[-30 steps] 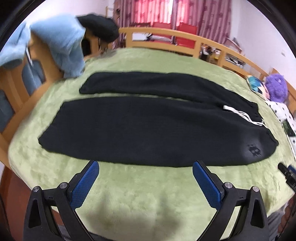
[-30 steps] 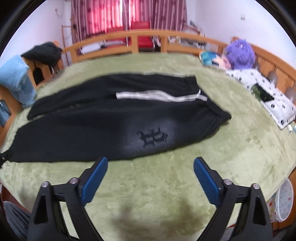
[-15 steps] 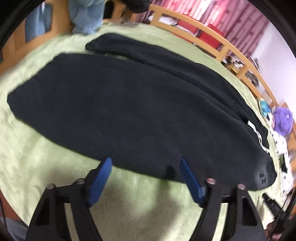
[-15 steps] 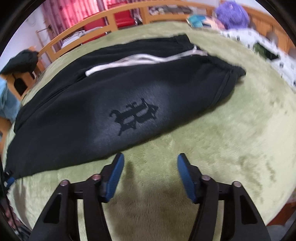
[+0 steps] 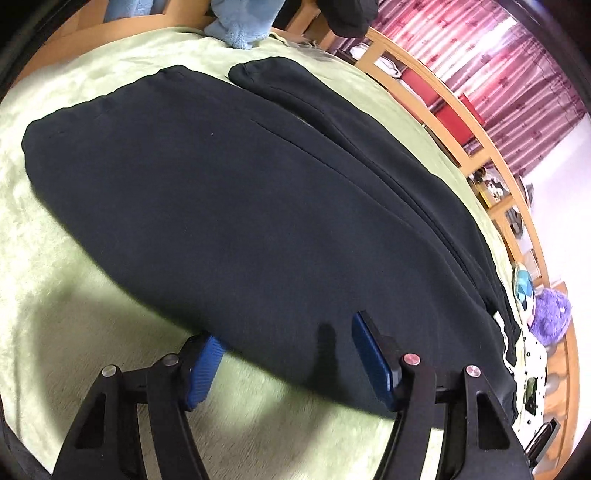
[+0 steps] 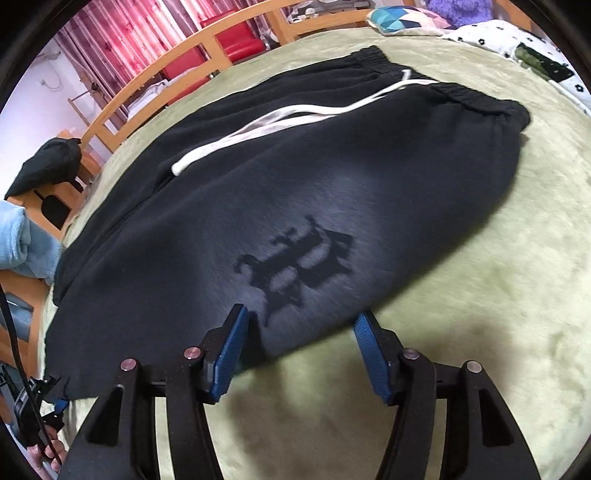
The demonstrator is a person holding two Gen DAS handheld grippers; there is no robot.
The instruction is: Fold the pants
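Black pants lie flat on a green blanket, both legs spread side by side. My left gripper is open at the near edge of the near leg, one pad partly under the hem edge, the other over the cloth. In the right wrist view the pants show a white drawstring and a dark logo near the waistband. My right gripper is open at the near edge of the pants just below the logo, jaws straddling the cloth edge.
A wooden bed rail runs along the far side. A blue towel and a black garment hang at the far end. A purple plush and patterned pillows lie past the waistband. The other gripper shows at lower left.
Both grippers have moved forward and down to the near edge of the pants, and their jaws have narrowed from wide open to partly open around the edge.
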